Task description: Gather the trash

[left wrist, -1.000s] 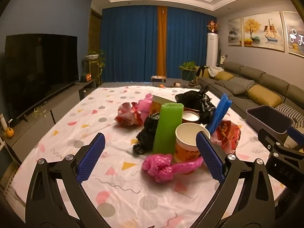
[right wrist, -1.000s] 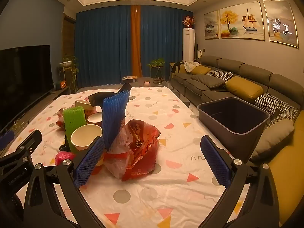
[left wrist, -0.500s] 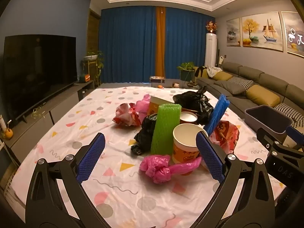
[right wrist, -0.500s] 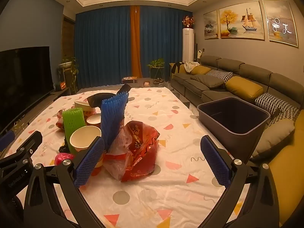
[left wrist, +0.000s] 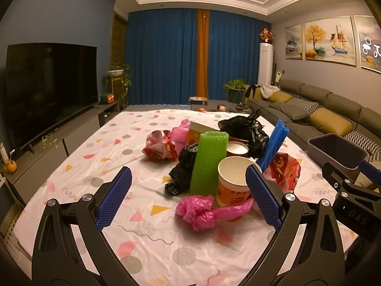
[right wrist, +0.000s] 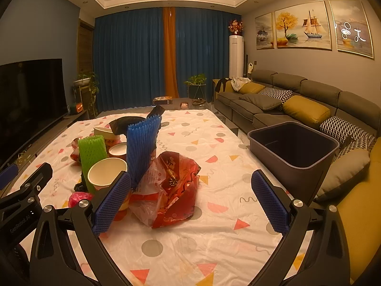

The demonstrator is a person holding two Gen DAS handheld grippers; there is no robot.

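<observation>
A heap of trash sits mid-table: a knotted pink bag [left wrist: 202, 211], a paper cup [left wrist: 234, 182], a green foam sleeve [left wrist: 208, 164], a blue foam sleeve [left wrist: 273, 146], black bags [left wrist: 245, 128], a red bag [left wrist: 159, 145] and a red-and-clear bag [right wrist: 169, 186]. My left gripper [left wrist: 189, 196] is open and empty, just short of the pink bag. My right gripper [right wrist: 190, 202] is open and empty, near the red-and-clear bag. A grey bin [right wrist: 295, 147] stands at the table's right edge.
The table has a white patterned cloth [left wrist: 95, 166]. A TV [left wrist: 47, 90] on a low cabinet lies to the left. A grey sofa [right wrist: 297, 102] with cushions runs along the right. Blue curtains hang at the back.
Both grippers have drifted slightly; the trash heap sits a little farther left in the left wrist view. Nothing was taken hold of.
</observation>
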